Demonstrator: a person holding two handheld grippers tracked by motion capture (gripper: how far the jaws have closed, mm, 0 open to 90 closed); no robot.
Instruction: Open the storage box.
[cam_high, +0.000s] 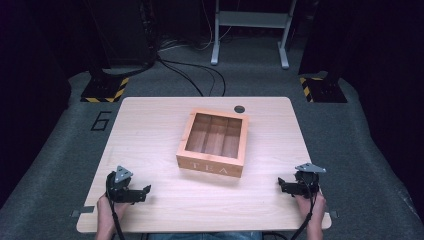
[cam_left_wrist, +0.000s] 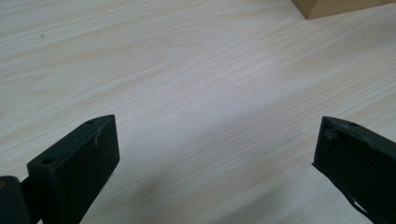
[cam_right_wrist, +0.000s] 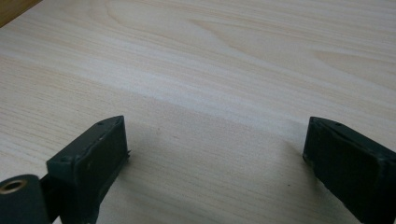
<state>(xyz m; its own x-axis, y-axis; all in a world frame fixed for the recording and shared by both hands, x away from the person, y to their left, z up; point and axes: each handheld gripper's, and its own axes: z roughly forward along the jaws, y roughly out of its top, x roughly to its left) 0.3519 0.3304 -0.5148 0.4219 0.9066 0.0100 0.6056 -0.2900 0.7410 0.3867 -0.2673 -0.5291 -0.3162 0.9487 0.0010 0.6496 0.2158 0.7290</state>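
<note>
Near the table's (cam_high: 150, 125) front corners, left gripper (cam_high: 141, 192) and right gripper (cam_high: 283, 185) rest, jaws apart, empty. Mid-table sits the open wooden tea box (cam_high: 214, 143); a careless reach could shove it.

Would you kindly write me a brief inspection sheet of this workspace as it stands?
Surface: light wooden table, bare apart from the box.
Job's things: open wooden tea box, three compartments, nothing seen inside.
Clutter: small dark round disc near the far edge.
Grippers: left gripper and right gripper open, holding nothing.
Cables: black cables on the floor beyond the table.
Surroundings: grey carpet, white frame legs, hazard-striped stand bases.
</note>
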